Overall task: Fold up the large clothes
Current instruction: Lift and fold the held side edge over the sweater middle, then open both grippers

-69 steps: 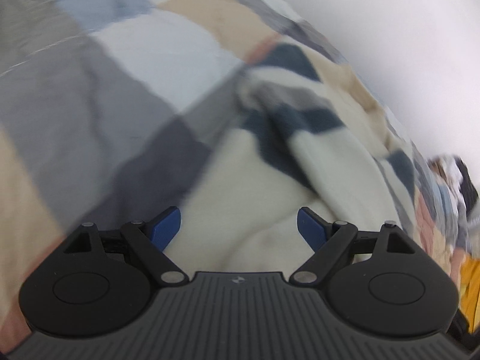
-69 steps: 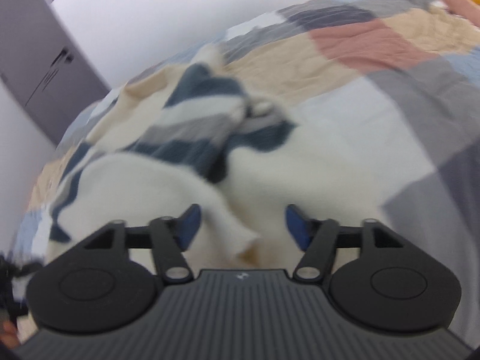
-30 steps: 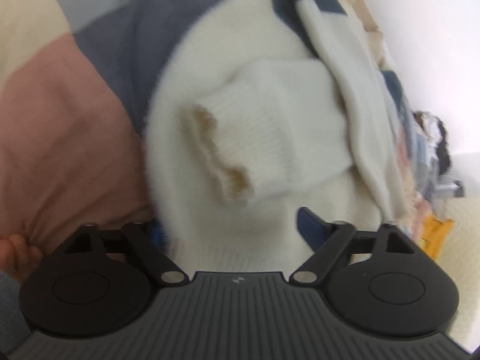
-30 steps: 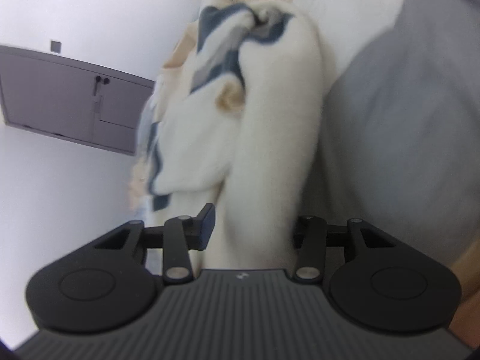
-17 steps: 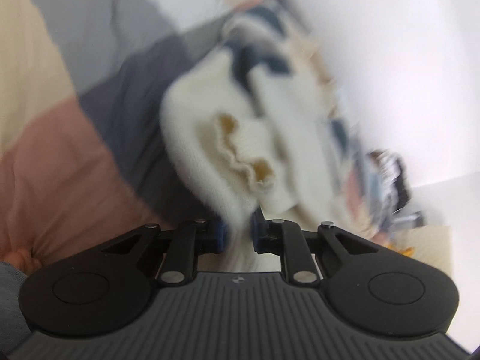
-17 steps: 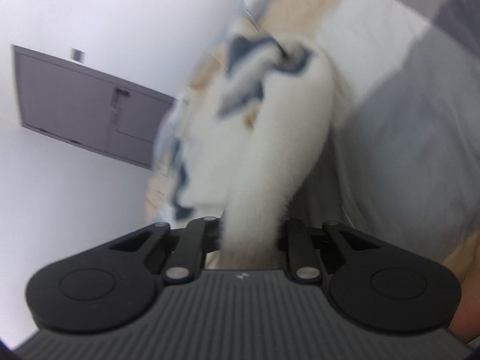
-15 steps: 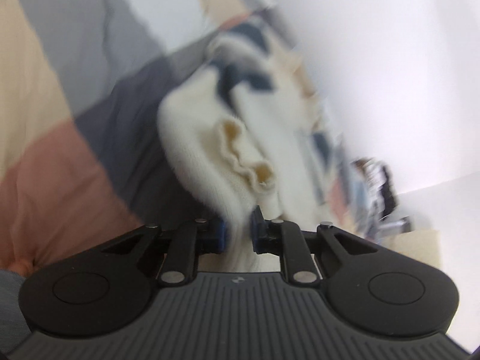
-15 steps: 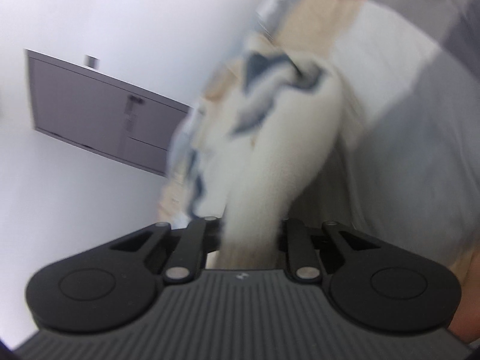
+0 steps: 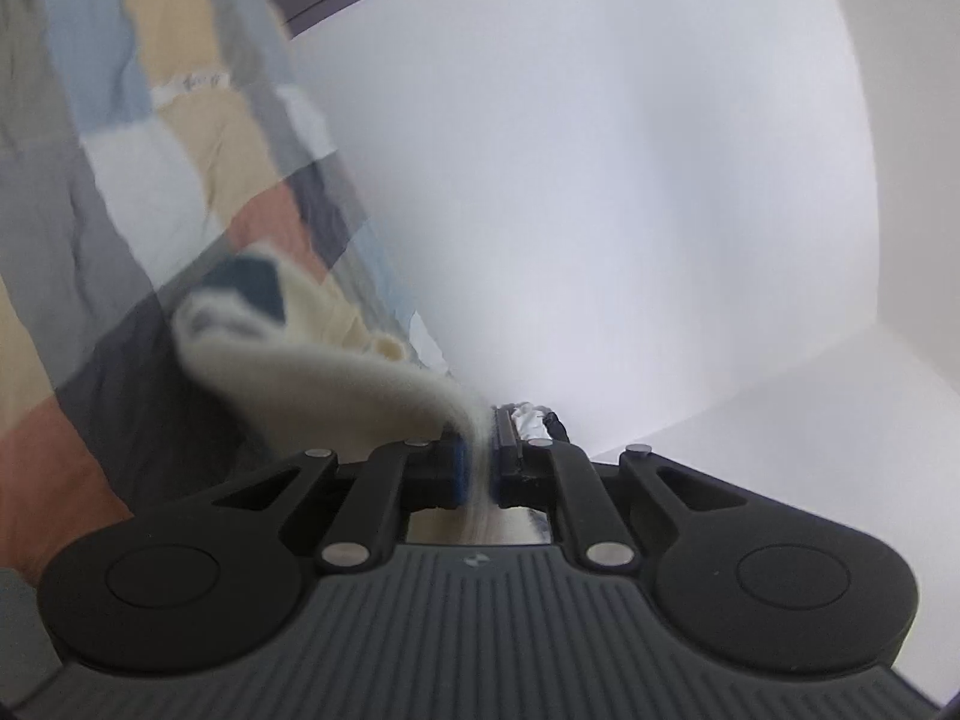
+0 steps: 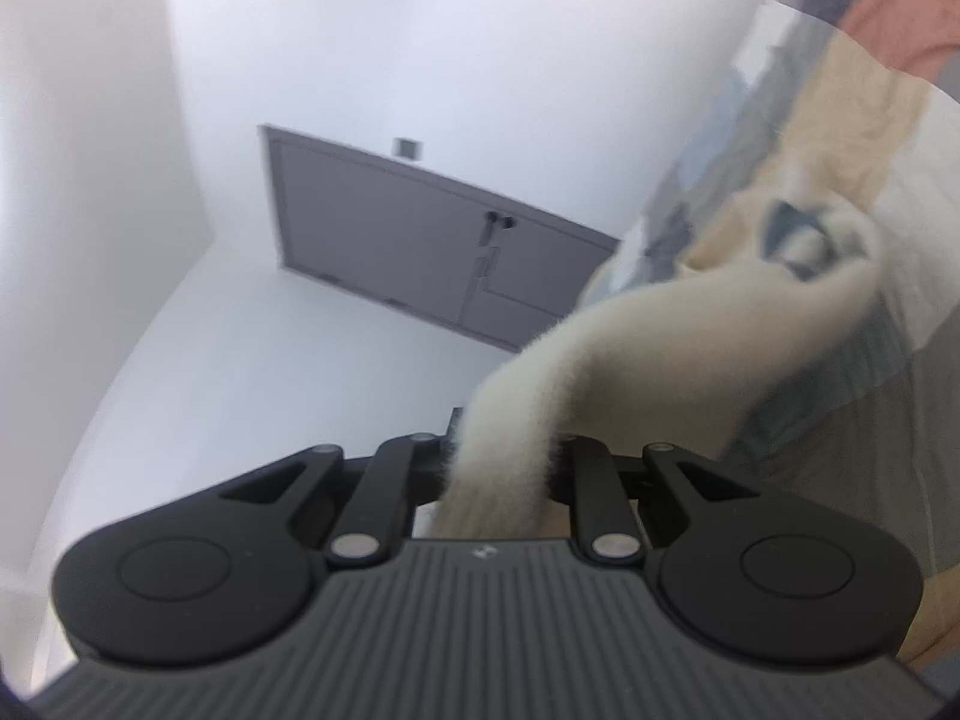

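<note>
A cream fuzzy sweater [image 9: 312,372] with dark blue and grey stripes hangs lifted off the bed. My left gripper [image 9: 477,462] is shut on a thin edge of it, the fabric stretching away to the left toward the striped part [image 9: 252,285]. In the right wrist view a thick roll of the sweater [image 10: 660,336] runs up and right from my right gripper [image 10: 501,468], which is shut on it. The striped part [image 10: 798,240] shows at the far end. Both grippers point about level, toward the walls.
The bed's patchwork cover [image 9: 150,138] of grey, beige, blue and rust squares lies below and to the left. A grey cabinet [image 10: 420,240] is on the white wall. A pile of clothes [image 9: 534,417] peeks past the left fingers.
Both grippers closed on the sweater and rose, tilting from facing down at the bed to about level. The sweater came up off the cover with them.
</note>
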### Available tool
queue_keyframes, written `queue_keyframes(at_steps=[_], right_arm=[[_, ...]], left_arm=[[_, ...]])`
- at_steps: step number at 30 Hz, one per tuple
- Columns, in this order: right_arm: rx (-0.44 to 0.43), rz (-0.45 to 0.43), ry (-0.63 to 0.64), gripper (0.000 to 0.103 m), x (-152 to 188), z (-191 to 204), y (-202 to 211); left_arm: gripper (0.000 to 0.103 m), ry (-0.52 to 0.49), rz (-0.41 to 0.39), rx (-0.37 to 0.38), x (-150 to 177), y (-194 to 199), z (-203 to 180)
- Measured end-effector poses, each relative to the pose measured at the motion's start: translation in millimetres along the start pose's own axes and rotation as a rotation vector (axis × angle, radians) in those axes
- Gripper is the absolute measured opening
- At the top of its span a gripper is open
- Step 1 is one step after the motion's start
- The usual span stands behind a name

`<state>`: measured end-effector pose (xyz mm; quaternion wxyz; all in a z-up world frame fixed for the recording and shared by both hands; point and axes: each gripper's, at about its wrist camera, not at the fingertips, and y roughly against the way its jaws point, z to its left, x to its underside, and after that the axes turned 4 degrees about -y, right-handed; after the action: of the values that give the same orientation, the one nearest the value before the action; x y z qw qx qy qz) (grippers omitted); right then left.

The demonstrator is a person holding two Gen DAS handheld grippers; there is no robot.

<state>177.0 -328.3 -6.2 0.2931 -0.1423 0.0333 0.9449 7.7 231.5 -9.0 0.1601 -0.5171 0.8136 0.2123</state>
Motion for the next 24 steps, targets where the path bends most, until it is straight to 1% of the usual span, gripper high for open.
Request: queue_keyframes(at_steps=[1, 2, 3, 4, 6, 8, 11, 13, 16, 17, 20, 22, 24], right_arm=[[-0.009, 0.009, 0.024, 0.018, 3, 6, 4], [0.002, 0.01, 0.04, 0.018, 6, 11, 7], [0.021, 0.01, 0.037, 0.018, 9, 12, 9], [0.038, 0.014, 0.023, 0.018, 10, 10, 11], [0.062, 0.024, -0.008, 0.018, 13, 6, 18], [0.059, 0.028, -0.014, 0.018, 16, 2, 25], [0.069, -0.002, -0.007, 0.018, 9, 2, 26], [0.09, -0.029, 0.0, 0.019, -2, 1, 18], [0.131, -0.06, 0.023, 0.019, -32, -4, -17], [0.145, -0.073, 0.022, 0.019, -41, -7, -28], [0.177, -0.122, -0.012, 0.019, -75, -20, -57], [0.185, -0.169, -0.061, 0.02, -94, -34, -71], [0.192, -0.207, -0.099, 0.02, -109, -52, -85]], left_arm=[[0.009, -0.016, 0.004, -0.012, 1, 5, -4], [0.008, -0.014, 0.016, -0.017, 4, 7, -4], [0.008, 0.004, 0.027, -0.02, 8, 9, 0], [0.008, 0.026, 0.039, -0.022, 11, 21, 5], [0.008, 0.063, 0.049, -0.01, 18, 28, 15], [0.008, 0.083, 0.04, 0.007, 22, 34, 21], [0.008, 0.068, 0.013, 0.019, 12, 28, 20], [0.008, 0.046, -0.004, 0.025, -3, 5, 16], [0.008, -0.002, -0.054, -0.006, -28, -36, 6], [0.008, -0.003, -0.066, -0.003, -35, -50, 3], [0.008, 0.002, -0.1, -0.004, -59, -96, 4], [0.008, -0.025, -0.118, -0.033, -75, -123, 4], [0.008, -0.047, -0.119, -0.063, -88, -153, 9]])
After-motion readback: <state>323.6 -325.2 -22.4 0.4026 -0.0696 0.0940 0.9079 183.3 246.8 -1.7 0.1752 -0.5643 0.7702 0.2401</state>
